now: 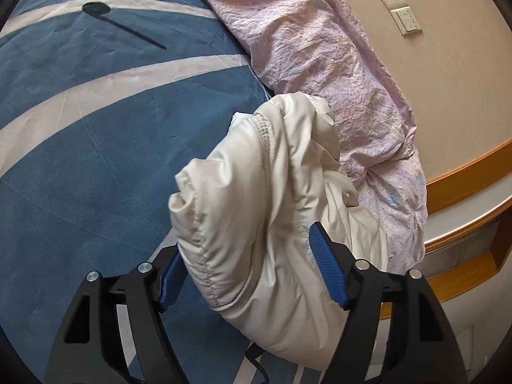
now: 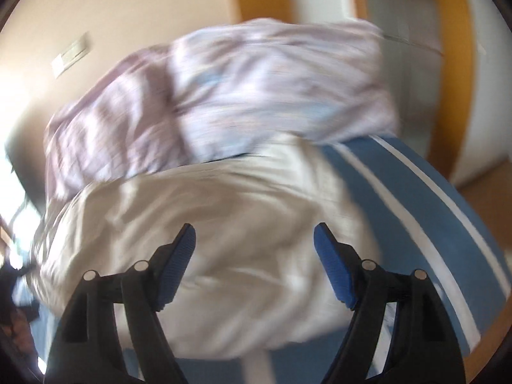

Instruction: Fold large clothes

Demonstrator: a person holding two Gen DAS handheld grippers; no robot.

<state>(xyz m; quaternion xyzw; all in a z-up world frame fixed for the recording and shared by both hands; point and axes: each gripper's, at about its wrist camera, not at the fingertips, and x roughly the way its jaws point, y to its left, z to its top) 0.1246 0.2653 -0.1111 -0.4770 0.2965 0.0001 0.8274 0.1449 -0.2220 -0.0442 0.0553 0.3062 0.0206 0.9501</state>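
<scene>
Cream padded jacket released on the striped bed cover

A bunched fold of the cream jacket (image 1: 256,198) is seen between the spread pads of the left gripper (image 1: 252,268), apparently unpressed; the right gripper (image 2: 255,264) is held wide above the blurred jacket, gripping nothing. The puffy fold may spring open or be dragged toward the lilac quilt (image 1: 323,64) beyond.

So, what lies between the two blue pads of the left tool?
A bunched fold of the cream padded jacket fills the space between the left tool pads, seen in the left wrist view.
</scene>
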